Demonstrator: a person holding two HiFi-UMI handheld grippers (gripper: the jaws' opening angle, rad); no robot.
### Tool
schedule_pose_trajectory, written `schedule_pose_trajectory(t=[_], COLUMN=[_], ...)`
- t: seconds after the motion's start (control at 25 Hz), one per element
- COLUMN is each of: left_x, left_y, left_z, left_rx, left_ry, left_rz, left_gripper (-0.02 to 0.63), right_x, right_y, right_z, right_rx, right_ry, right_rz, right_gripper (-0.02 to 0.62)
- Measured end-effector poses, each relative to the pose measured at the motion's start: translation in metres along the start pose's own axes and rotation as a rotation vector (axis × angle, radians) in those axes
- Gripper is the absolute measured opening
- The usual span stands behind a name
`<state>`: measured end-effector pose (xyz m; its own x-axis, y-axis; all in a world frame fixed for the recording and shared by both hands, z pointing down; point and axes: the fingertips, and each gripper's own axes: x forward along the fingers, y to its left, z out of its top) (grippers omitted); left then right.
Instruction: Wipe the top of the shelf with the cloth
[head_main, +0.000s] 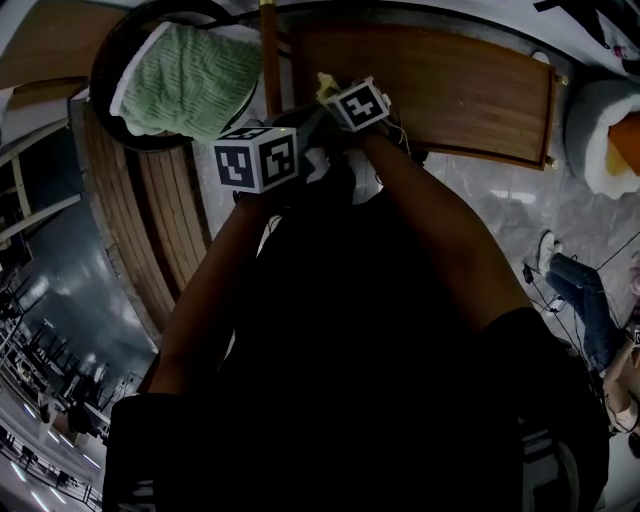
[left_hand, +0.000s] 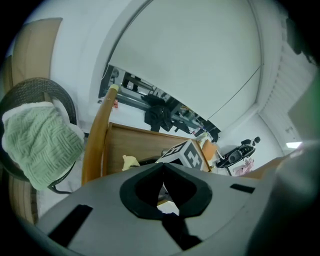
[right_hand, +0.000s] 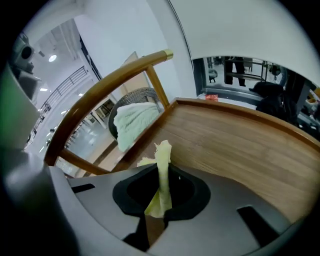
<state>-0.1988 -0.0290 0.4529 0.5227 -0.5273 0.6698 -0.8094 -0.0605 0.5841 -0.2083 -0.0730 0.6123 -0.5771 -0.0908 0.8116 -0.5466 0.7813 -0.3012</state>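
Right gripper view: my right claw (right_hand: 159, 202) is clenched on a strip of pale yellow cloth (right_hand: 163, 167). The cloth's crumpled end sticks out past the jaws toward the wooden shelf top (right_hand: 240, 145); I can't tell if it touches the wood. Left gripper view: my left claw (left_hand: 163, 170) is clamped together with nothing between the jaws. Head view: both claws are side by side at the shelf's edge. Off to the left, a green towel (left_hand: 42, 145) sits in a dark wicker basket (left_hand: 35, 86), beyond a curved wooden rail (left_hand: 95, 145).
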Motion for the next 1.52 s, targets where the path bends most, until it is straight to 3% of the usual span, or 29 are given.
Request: schedule_pose_trajectory(t=[0.28, 0.8, 1.16, 1.52], left_x=[0.047, 0.164, 0.233, 0.288], left_y=[-0.028, -0.105, -0.153, -0.207], left_z=[-0.015, -0.030, -0.057, -0.073], left_rx=[-0.024, -0.018, 0.017, 0.059], left_ry=[0.029, 0.096, 0.167, 0.211], left_rz=[0.054, 0.054, 0.073, 0.033], left_gripper=[0.012, 0.012, 0.011, 0.011], right_x=[-0.040, -0.121, -0.179, -0.240], right_y=[-0.056, -0.154, -0.223, -0.290], right_z=[-0.035, -0.094, -0.136, -0.179], right_rx=[0.027, 0.070, 0.080, 0.144], right_ry=[0.019, 0.027, 0.004, 0.025], right_rz=[-0.037, -0.113, -0.204, -0.348], right_gripper=[0.048, 0.048, 0.048, 0.048])
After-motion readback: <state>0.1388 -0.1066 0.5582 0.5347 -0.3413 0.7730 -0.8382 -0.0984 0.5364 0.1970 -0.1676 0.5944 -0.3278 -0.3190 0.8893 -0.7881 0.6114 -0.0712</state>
